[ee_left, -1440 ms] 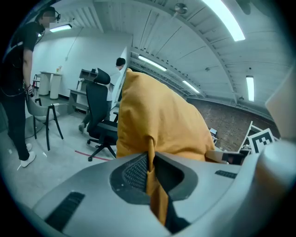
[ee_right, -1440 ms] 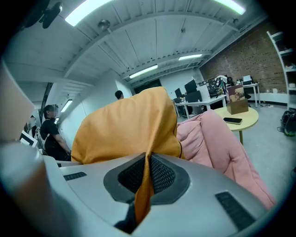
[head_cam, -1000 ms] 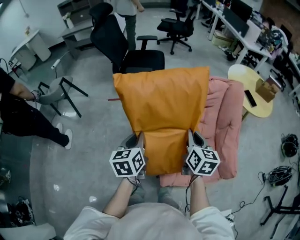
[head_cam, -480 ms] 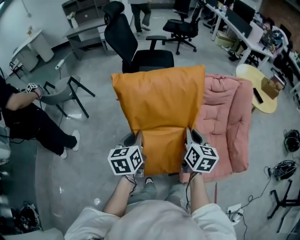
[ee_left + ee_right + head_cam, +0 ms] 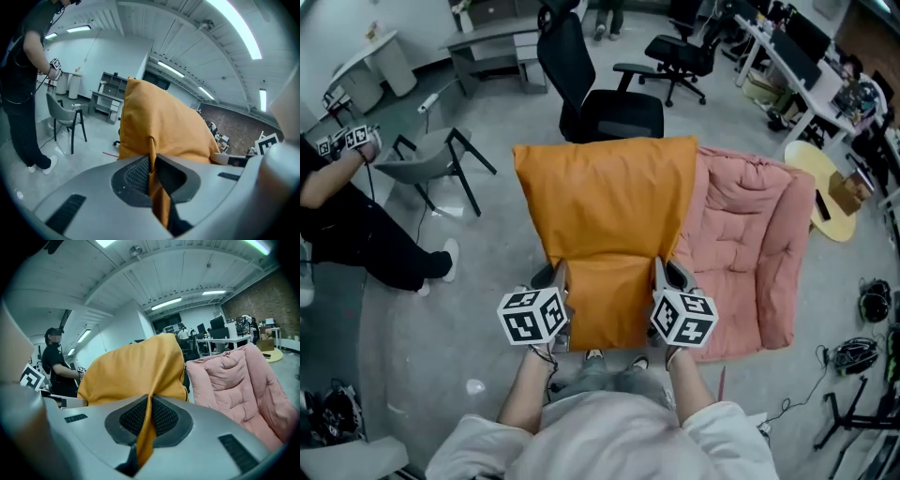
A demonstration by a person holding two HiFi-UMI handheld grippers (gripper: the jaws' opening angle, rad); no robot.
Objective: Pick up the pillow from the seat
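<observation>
Pink padded seat [image 5: 750, 244] on floor, orange pillow [image 5: 605, 206] raised just left of it and overlapping its left edge, left gripper [image 5: 555, 281] jaws pinched tight on pillow's fabric edge away from seat, right gripper [image 5: 667, 277] jaws pinched likewise on the seat-side edge.

Grey floor [image 5: 487, 281], black office chair [image 5: 609, 112], grey desk [image 5: 492, 42], ceiling strip lights [image 5: 166, 303]; far wall [image 5: 262, 301] apparently brick.
</observation>
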